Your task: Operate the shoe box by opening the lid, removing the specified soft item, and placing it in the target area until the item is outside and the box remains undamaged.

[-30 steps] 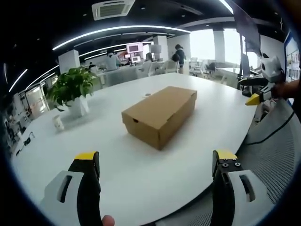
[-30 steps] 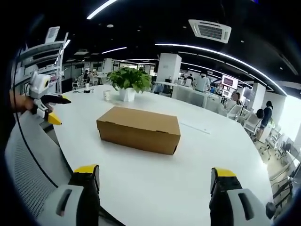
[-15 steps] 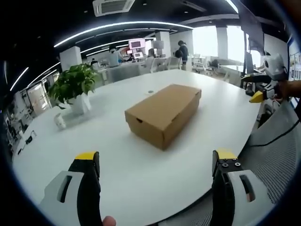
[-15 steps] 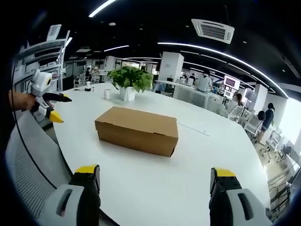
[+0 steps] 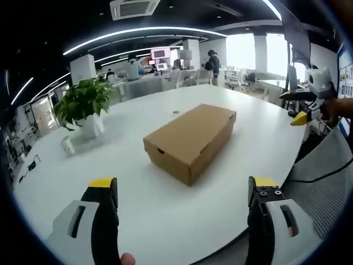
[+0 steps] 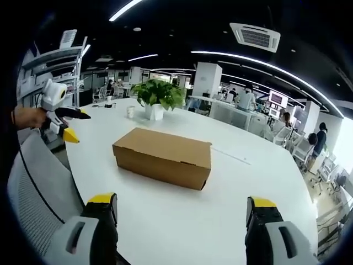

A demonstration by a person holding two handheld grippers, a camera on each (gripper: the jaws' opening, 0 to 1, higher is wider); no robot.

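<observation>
A brown cardboard shoe box [image 5: 190, 141] lies shut on the white table [image 5: 110, 165], also seen as the shoe box [image 6: 163, 157] in the right gripper view. My left gripper [image 5: 182, 193] is open, well short of the box, with nothing between its yellow-tipped fingers. My right gripper [image 6: 181, 210] is open too, back from the box near the table edge. The right gripper [image 5: 303, 107] comes into the left gripper view at the far right, held in a hand. The left gripper [image 6: 65, 124] shows at the left of the right gripper view.
A potted green plant [image 5: 84, 107] in a white pot stands on the far side of the table, with a small white cup [image 5: 67, 144] near it. A grey mesh chair back [image 6: 38, 199] stands at the table edge. Office desks and people lie beyond.
Both views have shifted slightly with the hands; the box looks a little nearer in the right gripper view. The box has not moved and both grippers stay open.
</observation>
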